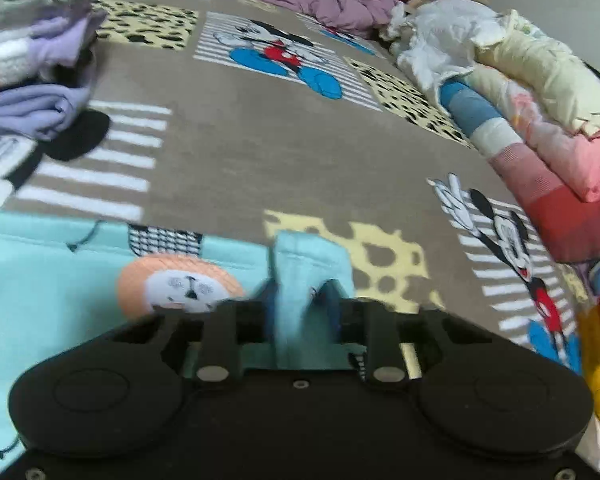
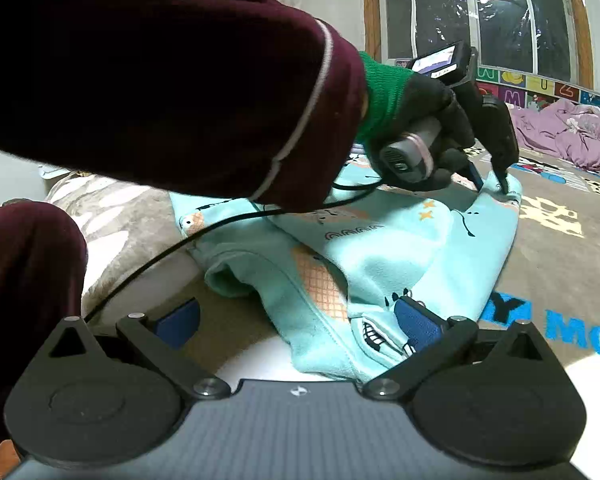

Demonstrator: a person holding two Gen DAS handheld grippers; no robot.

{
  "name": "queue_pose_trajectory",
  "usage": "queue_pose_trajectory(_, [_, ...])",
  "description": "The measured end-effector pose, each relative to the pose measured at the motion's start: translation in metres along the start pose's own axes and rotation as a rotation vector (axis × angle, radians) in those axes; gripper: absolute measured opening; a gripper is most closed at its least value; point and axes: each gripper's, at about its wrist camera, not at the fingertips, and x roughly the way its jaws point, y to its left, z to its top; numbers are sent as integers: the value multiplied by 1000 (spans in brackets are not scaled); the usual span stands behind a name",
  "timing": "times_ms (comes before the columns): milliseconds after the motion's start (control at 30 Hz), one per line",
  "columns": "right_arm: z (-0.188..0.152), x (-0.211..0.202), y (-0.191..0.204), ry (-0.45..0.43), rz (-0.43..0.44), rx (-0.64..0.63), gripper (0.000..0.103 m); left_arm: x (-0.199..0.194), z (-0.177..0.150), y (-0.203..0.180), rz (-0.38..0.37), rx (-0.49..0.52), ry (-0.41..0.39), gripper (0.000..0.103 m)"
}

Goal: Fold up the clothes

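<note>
The left gripper [image 1: 300, 300] pinches the turquoise garment [image 2: 380, 256] at its far corner; the right gripper [image 2: 296, 320], jaws wide, should grip the near hem evenly.

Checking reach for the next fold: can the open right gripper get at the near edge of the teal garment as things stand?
Probably yes. The right gripper stands wide open with the teal garment edge lying between its fingers, one pad already against the cloth. Nothing lies in between; the left gripper pinches the far corner, well clear.
</note>
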Motion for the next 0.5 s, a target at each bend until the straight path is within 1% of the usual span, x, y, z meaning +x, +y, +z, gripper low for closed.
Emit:
queue_pose_trajectory(200, [1,-1,2,-3,14,4,103,-4,2,5,44,-36,-21,6])
queue_pose_trajectory(267, [1,-2,1,-2,17,1,103,-2,0,10,37,-50,-30,7])
queue_pose_trajectory(333, [0,-3,1,-3,23,0,103,-1,-2,11,35,-37,-32,12])
queue_pose_trajectory(467, [0,-3,0,-5,26,0,103,-6,0,8,43,12,-35,16])
queue_pose_trajectory(500, [1,-3,-1,-4,27,1,103,-11,1,6,52,30,-47,24])
